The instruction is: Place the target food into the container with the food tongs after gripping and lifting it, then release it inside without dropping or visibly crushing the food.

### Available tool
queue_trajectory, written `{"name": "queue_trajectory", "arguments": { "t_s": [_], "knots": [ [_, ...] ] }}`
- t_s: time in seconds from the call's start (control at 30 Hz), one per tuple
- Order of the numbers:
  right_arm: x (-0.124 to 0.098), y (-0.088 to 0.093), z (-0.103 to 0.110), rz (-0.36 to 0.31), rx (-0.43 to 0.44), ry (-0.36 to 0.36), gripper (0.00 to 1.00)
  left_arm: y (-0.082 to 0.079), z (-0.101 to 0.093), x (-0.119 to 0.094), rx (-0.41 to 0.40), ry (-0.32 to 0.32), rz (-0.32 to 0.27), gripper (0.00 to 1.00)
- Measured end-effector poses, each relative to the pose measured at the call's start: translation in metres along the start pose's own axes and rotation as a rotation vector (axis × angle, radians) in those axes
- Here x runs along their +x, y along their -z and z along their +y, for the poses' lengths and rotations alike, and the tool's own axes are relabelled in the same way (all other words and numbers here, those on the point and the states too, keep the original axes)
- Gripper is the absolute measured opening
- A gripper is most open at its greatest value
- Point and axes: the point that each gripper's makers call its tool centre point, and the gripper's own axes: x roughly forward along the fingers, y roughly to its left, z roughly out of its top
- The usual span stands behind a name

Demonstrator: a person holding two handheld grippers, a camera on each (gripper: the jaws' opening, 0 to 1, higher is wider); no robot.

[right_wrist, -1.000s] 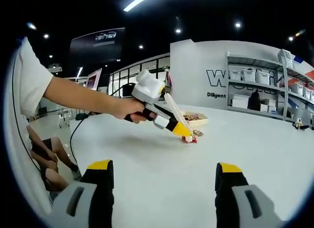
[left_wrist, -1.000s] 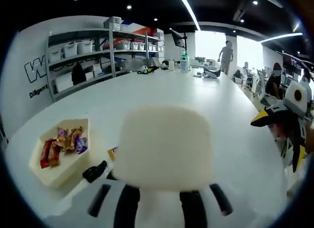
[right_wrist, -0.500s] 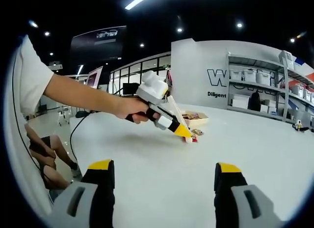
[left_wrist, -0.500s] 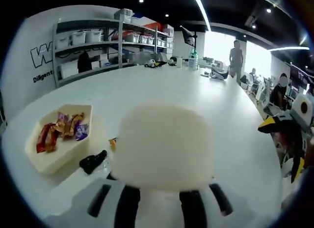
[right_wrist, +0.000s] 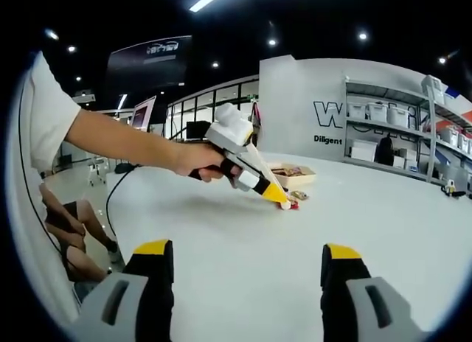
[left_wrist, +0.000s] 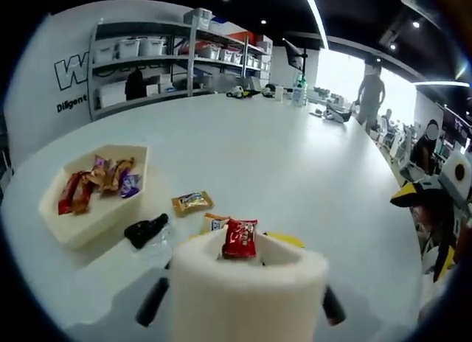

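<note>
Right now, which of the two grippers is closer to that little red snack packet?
Left. The left gripper has its tips right at the red packet, apparently pinching it. The right gripper hangs open well back from it, over bare table.

A red-wrapped candy (left_wrist: 240,239) stands upright, pinched between the tongs' (left_wrist: 247,283) white tips above the white table. The cream hexagonal container (left_wrist: 94,209), holding several wrapped candies, sits near the table's left edge.
</note>
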Motion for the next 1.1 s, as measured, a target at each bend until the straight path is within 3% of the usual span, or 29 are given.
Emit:
{"name": "queue_trajectory", "arguments": {
  "t_s": [0.57,0.9,1.0,1.1],
  "knots": [
    [0.008,-0.003,-0.004,0.002,0.016,0.000,0.84,-0.009,-0.005,-0.023,-0.031,0.007,-0.058,0.21],
    [0.011,-0.012,-0.008,-0.023,0.049,0.001,0.89,-0.020,0.004,-0.042,-0.042,-0.005,-0.091,0.22],
    [0.010,-0.020,-0.005,-0.074,0.109,-0.018,0.96,-0.024,0.008,-0.046,-0.055,-0.012,-0.106,0.22],
    [0.009,-0.022,-0.005,-0.078,0.100,-0.015,0.96,-0.021,0.008,-0.046,-0.066,-0.019,-0.100,0.22]
  ]
}}
